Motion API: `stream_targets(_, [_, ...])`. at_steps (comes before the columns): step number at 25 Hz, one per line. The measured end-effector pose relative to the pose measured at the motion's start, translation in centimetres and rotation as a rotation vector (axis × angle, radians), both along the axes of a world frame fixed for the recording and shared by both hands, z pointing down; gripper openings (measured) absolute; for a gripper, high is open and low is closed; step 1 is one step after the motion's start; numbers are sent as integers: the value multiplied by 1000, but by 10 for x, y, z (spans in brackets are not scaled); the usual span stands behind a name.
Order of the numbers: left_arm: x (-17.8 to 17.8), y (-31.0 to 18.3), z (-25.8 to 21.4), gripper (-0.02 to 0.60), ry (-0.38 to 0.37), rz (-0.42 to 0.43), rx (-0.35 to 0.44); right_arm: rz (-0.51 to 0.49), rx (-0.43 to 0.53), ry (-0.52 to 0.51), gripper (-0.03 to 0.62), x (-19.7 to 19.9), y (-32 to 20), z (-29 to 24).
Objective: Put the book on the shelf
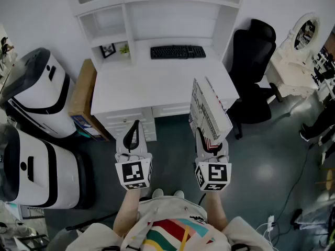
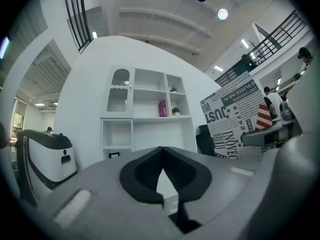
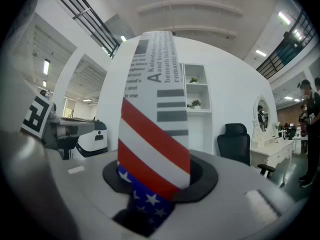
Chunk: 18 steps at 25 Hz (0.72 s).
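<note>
A book (image 1: 207, 109) with a newsprint cover and a stars-and-stripes corner stands upright in my right gripper (image 1: 209, 140), whose jaws are shut on its lower edge. In the right gripper view the book (image 3: 155, 124) rises straight from between the pads of the right gripper (image 3: 155, 184). It also shows at the right of the left gripper view, as the book (image 2: 240, 119). My left gripper (image 1: 135, 127) hovers beside it, shut with nothing in it; its tips meet (image 2: 162, 156). The white shelf unit (image 1: 125, 20) stands ahead over the desk (image 1: 157, 82), also seen as the shelf unit (image 2: 150, 104).
A black keyboard (image 1: 178, 52) lies on the desk. A black office chair (image 1: 254, 72) stands to the right, and a white vanity with a mirror (image 1: 301, 41) beyond it. Two white machines (image 1: 36, 93) and a cardboard box (image 1: 84, 98) stand at the left. A pink item (image 2: 162, 108) sits on an upper shelf.
</note>
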<state>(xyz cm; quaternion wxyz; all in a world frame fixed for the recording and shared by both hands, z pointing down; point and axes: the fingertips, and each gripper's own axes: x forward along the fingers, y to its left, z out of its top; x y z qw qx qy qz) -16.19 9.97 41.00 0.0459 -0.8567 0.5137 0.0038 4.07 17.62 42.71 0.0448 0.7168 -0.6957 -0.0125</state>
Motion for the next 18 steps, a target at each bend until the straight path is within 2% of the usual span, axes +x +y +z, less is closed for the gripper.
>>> stream_targets(10, [8,-2,6,2,0,-37,-11,-51,3,-4,160,14,1,5])
stream_targets(18, [33,1,4,2,1,-47,-4,-22,7,-23,160,51,12,5])
